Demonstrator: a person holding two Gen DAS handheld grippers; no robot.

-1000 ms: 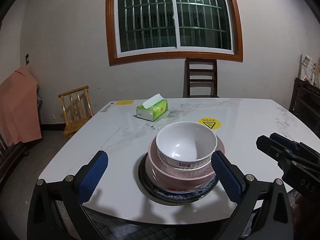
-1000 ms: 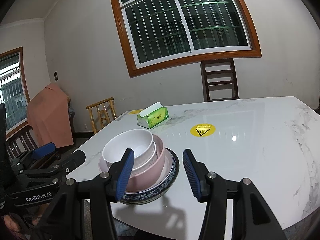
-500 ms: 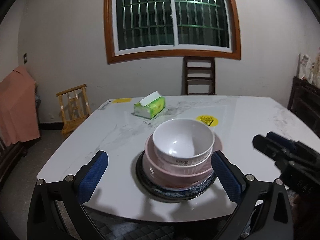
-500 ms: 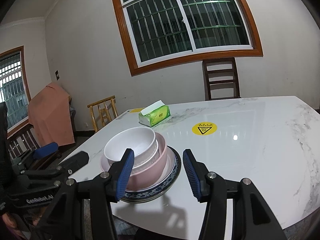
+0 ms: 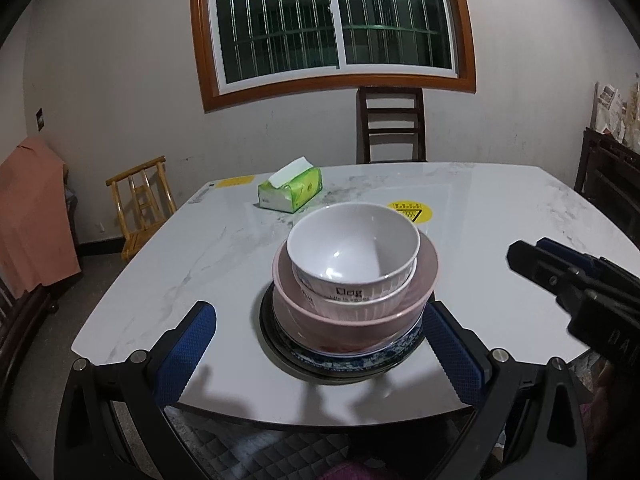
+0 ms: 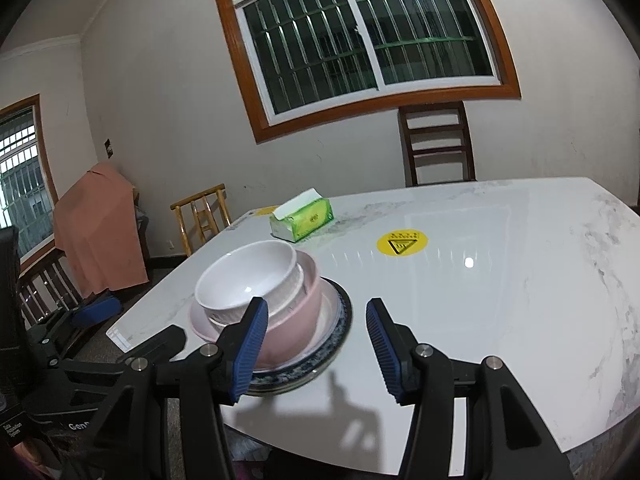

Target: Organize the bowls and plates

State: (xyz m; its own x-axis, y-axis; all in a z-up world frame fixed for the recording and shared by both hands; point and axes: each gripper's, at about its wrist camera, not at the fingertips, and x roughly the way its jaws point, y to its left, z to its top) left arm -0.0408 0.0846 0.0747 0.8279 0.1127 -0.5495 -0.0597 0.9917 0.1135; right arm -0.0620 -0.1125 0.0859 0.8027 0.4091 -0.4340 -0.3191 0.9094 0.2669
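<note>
The left gripper (image 5: pixel 320 344) stands wide, its blue pads (image 5: pixel 182 354) spread to either side of a stack of dishes and touching none of it. The stack sits near the front edge of the marble table (image 5: pixel 500 240), just ahead of and between those fingers. At the bottom is a dark blue-patterned plate (image 5: pixel 340 362); on it rests a pink bowl (image 5: pixel 320 312), and a white bowl (image 5: pixel 352 248) with ribbed sides and a printed label is nested inside that.

The right gripper (image 6: pixel 314 348) is parted about halfway with nothing between its pads (image 6: pixel 384 344). In its own view the stack lies ahead and to the left: the left finger overlaps the pink bowl (image 6: pixel 296 320) in the picture, while the plate's rim (image 6: pixel 340 320) shows in the gap. Whether that finger touches the bowl cannot be told. From the left wrist view, the right gripper (image 5: pixel 560 272) hovers off to the stack's right, apart from it.

Farther back on the table lie a green tissue box (image 5: pixel 290 192) and a round yellow sticker (image 5: pixel 410 212). A dark wooden chair (image 5: pixel 392 124) stands beyond the far edge, beneath a barred window (image 5: pixel 336 20).
</note>
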